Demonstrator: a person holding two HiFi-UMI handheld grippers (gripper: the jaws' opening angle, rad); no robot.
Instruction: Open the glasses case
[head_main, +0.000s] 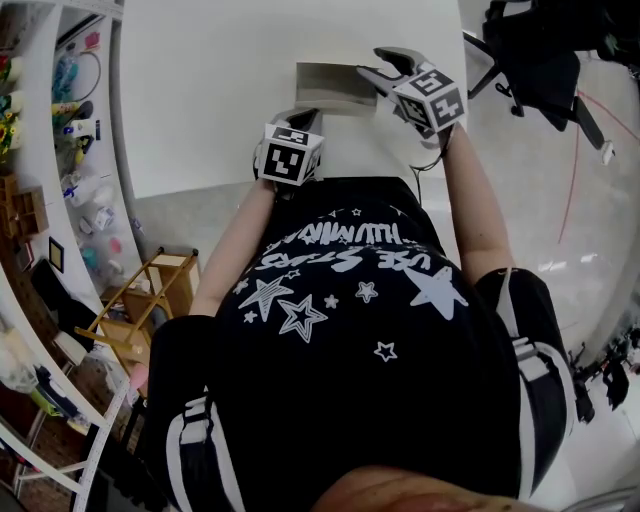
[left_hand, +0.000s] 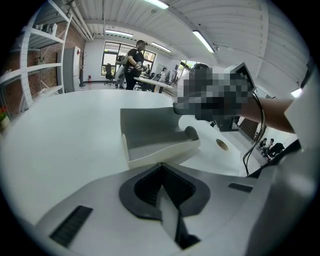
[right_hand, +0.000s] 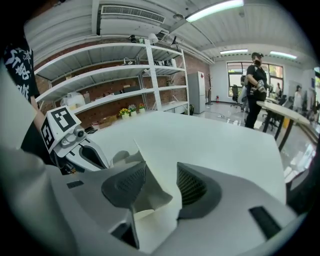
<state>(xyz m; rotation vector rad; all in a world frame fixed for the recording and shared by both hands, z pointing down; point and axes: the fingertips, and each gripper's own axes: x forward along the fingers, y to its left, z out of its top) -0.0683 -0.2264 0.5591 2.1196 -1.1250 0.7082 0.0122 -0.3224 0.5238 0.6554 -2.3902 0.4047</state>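
If the left claw (left_hand: 160, 166) slips: its jaws, together at the near rim of the glasses case (left_hand: 150, 132), would let it skid across the table (head_main: 200, 100).
Glasses case: already open, close to the table's near edge, right of the middle.
Right claw (right_hand: 161, 170): jaws apart around a white flap (right_hand: 156, 194); a crooked squeeze could crease it.
Hard to make out: whether the left jaws truly pinch the rim; which part of the case the flap is.
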